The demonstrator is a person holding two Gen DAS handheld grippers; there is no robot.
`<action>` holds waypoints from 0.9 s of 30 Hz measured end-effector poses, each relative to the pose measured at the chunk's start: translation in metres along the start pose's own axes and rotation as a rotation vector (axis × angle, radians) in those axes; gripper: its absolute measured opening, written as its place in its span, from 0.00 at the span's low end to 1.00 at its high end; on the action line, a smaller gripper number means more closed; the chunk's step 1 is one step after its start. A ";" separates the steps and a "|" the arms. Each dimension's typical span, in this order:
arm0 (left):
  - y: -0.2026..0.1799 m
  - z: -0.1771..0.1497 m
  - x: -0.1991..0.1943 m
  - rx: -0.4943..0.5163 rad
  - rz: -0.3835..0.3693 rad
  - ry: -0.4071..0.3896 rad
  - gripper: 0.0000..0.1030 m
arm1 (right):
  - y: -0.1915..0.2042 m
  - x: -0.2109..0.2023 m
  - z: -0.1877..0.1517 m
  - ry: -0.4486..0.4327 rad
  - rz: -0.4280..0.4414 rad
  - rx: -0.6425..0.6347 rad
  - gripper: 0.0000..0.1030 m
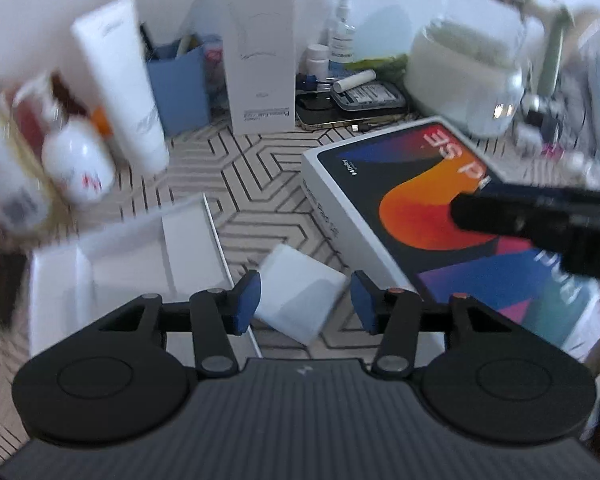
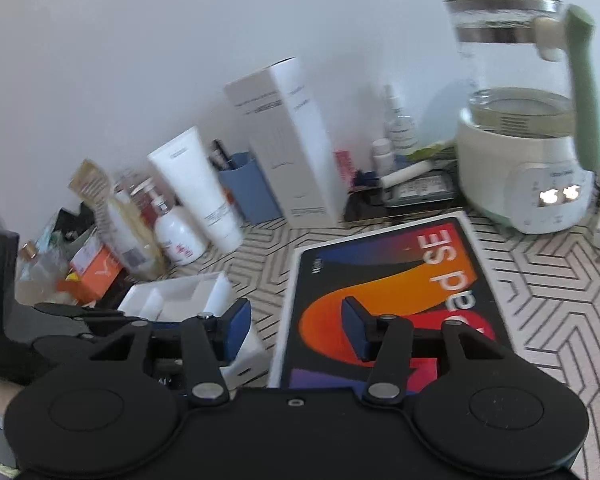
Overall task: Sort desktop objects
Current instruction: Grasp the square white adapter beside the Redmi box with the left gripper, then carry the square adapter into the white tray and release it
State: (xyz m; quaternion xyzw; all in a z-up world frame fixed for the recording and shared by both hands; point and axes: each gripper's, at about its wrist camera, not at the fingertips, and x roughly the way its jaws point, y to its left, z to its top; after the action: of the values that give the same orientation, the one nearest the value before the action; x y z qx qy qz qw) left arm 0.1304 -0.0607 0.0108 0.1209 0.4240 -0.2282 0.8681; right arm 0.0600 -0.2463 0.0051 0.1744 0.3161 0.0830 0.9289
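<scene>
The left hand-held gripper (image 1: 304, 304) hovers low with jaws spread and empty over a small white box (image 1: 300, 300) lying on the table (image 1: 244, 168) between a white tray (image 1: 120, 256) and the tablet box (image 1: 440, 208). The right hand-held gripper (image 2: 296, 328), likewise spread and empty, hangs over the tablet box's near edge. The left view is motion-blurred at its sides, and the bottles (image 1: 76, 160) there are hard to make out.

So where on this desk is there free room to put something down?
Bare patterned cloth lies between the white tray, the tablet box and the tall white carton. More shows right of the tablet box, in front of the kettle. The back wall and left corner are crowded with bottles.
</scene>
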 end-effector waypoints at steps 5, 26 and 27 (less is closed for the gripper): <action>-0.009 0.012 0.013 0.117 -0.009 0.061 0.47 | -0.012 0.008 0.001 0.021 -0.017 0.050 0.54; -0.014 0.017 0.036 0.251 -0.019 0.148 0.54 | -0.003 0.012 -0.004 0.067 0.014 0.018 0.56; -0.015 0.016 0.035 0.258 -0.016 0.140 0.54 | -0.002 0.013 -0.004 0.069 0.015 0.014 0.56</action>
State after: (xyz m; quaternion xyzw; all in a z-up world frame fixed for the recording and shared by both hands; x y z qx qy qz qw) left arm 0.1523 -0.0902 -0.0072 0.2437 0.4515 -0.2788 0.8118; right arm 0.0674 -0.2440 -0.0058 0.1805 0.3470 0.0938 0.9155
